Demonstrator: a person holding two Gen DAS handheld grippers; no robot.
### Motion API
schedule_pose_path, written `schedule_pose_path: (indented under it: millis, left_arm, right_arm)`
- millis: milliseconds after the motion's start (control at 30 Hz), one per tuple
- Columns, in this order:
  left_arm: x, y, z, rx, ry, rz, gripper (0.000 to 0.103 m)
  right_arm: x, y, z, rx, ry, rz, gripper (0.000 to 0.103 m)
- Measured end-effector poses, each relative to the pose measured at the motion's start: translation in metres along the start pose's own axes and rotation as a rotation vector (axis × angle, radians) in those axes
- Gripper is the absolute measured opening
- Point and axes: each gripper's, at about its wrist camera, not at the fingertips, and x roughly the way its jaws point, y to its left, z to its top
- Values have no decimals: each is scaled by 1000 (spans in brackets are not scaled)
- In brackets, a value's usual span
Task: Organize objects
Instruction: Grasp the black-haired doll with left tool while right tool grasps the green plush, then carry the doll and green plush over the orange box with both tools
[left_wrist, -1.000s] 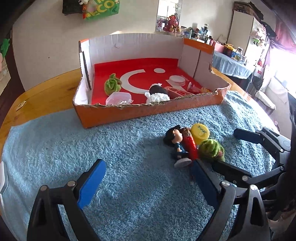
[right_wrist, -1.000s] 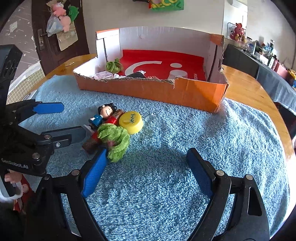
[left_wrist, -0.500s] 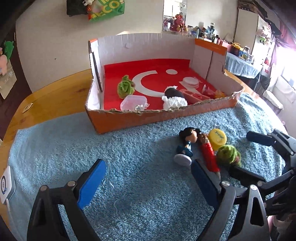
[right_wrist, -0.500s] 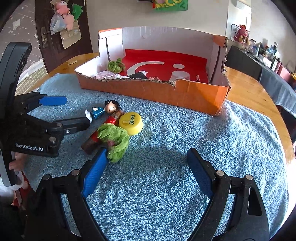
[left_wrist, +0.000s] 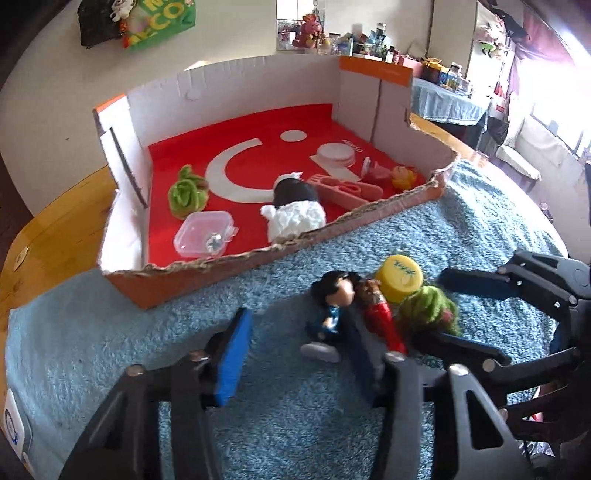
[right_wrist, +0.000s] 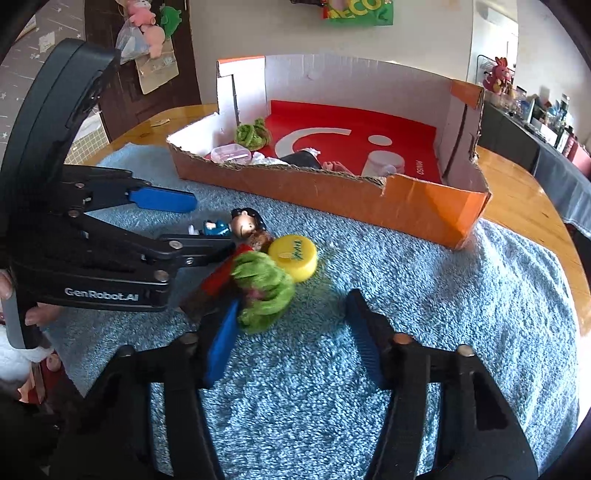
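claws are both closing. left claw (left_wrist: 295, 350), part open, has the doll figure (left_wrist: 330, 306) between its pads, not yet pressed. right claw (right_wrist: 291, 336) is part open too, its left pad touching the green yarn bundle (right_wrist: 264, 286); yellow cap (right_wrist: 293, 254) lies just beyond, cardboard box (right_wrist: 406, 206) further ahead.
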Motion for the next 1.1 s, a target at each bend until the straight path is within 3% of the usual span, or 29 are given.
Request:
schedule_pose_path:
  millis: [100,167,767,1100]
  left_arm:
    - [-1,-2,-1,0,-16,-24,23]
    - [-3,-1,-3,-18,-26,-32,23]
    - [-56,1,-19,-98,-165,-57,23]
    - [-67,5,-16,-121,-187,-85,23]
  right_arm:
    - [0,1,0,11,-12,27,30]
    - [-3,-1,-1,25,-29,38,23]
    - [-38,0,5,43,-124,81,23]
    - [-46,2,9,38,-137,78,23]
